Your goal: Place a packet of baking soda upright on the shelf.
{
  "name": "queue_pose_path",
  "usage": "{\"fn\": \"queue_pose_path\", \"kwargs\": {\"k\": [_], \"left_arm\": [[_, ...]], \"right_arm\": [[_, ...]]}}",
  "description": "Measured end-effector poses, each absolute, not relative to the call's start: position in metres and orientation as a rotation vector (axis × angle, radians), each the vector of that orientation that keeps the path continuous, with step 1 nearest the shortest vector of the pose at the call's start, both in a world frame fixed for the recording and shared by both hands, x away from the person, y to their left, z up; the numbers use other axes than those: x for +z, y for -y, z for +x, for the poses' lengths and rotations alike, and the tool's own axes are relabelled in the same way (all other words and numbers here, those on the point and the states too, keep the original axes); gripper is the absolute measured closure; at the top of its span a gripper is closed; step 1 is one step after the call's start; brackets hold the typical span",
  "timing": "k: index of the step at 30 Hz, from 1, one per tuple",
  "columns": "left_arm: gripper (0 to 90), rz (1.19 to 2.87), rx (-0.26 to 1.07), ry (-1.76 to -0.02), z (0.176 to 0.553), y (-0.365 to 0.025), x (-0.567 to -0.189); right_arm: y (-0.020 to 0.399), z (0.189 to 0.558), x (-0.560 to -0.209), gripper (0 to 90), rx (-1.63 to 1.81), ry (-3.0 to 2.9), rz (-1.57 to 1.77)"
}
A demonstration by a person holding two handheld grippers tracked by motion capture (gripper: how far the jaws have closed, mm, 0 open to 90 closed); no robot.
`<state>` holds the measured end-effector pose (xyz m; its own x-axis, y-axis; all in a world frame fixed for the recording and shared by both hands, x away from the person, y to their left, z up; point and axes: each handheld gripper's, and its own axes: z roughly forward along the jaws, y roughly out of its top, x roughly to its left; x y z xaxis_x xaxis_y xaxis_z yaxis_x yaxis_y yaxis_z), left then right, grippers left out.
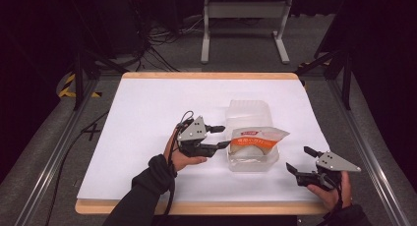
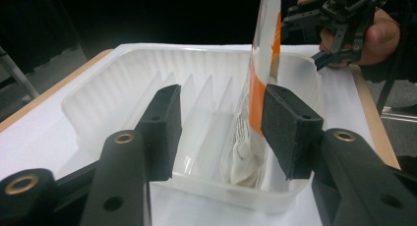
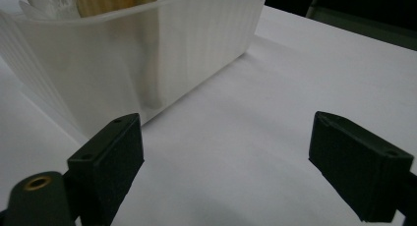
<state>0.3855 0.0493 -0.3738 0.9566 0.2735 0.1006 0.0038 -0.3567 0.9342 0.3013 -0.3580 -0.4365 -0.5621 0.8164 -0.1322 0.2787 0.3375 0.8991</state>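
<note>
A translucent white plastic bin [image 1: 248, 108] stands on the white table right of centre. A clear packet with an orange label [image 1: 258, 137] stands in the near end of it, holding pale round pieces. My left gripper [image 1: 223, 136] points at the bin's left side. In the left gripper view its jaws [image 2: 219, 118] stand apart over the bin's near wall [image 2: 123, 83], and the packet [image 2: 263, 64] rises beside one pad [image 2: 287, 132] while the other stays well away. My right gripper [image 1: 297, 158] waits open near the bin's right corner with nothing between its fingers [image 3: 226, 147]; bin wall [image 3: 147, 54] ahead.
The white sheet [image 1: 157, 108] covers a wood-edged table. A grey metal stand [image 1: 241, 24] and loose cables [image 1: 157, 44] lie on the floor beyond the far edge. Metal rails run along both sides. The other hand's gripper [image 2: 339, 19] shows past the bin.
</note>
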Motion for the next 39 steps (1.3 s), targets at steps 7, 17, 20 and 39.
{"fn": "queue_pose_path", "kwargs": {"k": [7,17,20,39], "left_arm": [[43.9,1.966,0.340,-0.238,0.386,-0.064,-0.376],[20.1,2.084,0.506,-0.331,0.386,-0.072,-0.386],[16.8,2.100,0.514,-0.354,0.387,-0.073,-0.389],[8.0,2.148,0.569,-0.504,0.385,-0.126,-0.409]], "right_arm": [[0.358,0.301,-0.437,13.6,1.190,-2.022,0.955],[0.357,0.301,-0.436,13.6,1.190,-2.021,0.953],[0.358,0.301,-0.437,13.6,1.190,-2.021,0.951],[0.357,0.301,-0.436,13.5,1.184,-2.021,0.949]]}}
